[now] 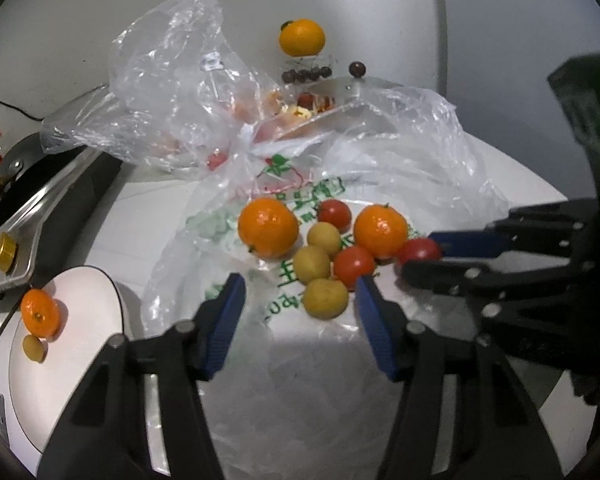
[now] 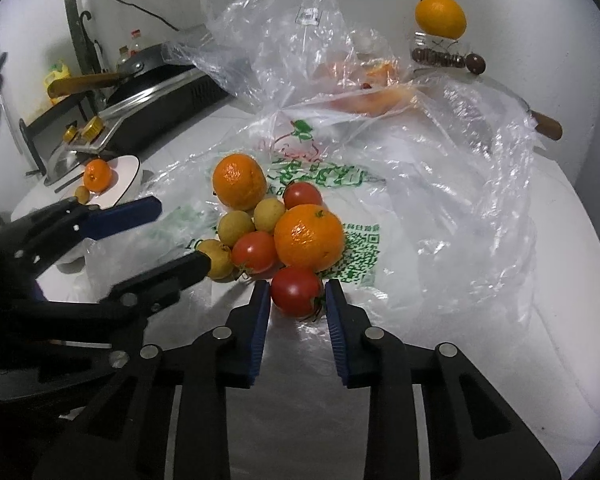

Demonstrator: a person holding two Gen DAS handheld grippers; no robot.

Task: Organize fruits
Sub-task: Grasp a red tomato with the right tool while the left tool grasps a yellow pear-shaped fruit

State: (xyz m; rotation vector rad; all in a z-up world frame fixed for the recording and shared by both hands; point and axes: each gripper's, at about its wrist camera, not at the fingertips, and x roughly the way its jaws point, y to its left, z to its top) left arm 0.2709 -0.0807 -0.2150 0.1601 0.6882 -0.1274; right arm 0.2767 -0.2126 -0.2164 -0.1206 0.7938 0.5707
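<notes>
Two blue-padded tongs: the right gripper (image 2: 297,300) clamps a smooth round tomato (image 2: 296,295) on crinkled plastic bag (image 2: 440,216); the left gripper (image 1: 300,300) stands parted around a small yellow fruit (image 1: 325,298), not touching.

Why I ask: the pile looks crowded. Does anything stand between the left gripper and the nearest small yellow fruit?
Nothing visible does. The left gripper holds open jaws either side of the small round yellow fruit; a red tomato only crowds it from behind.
</notes>
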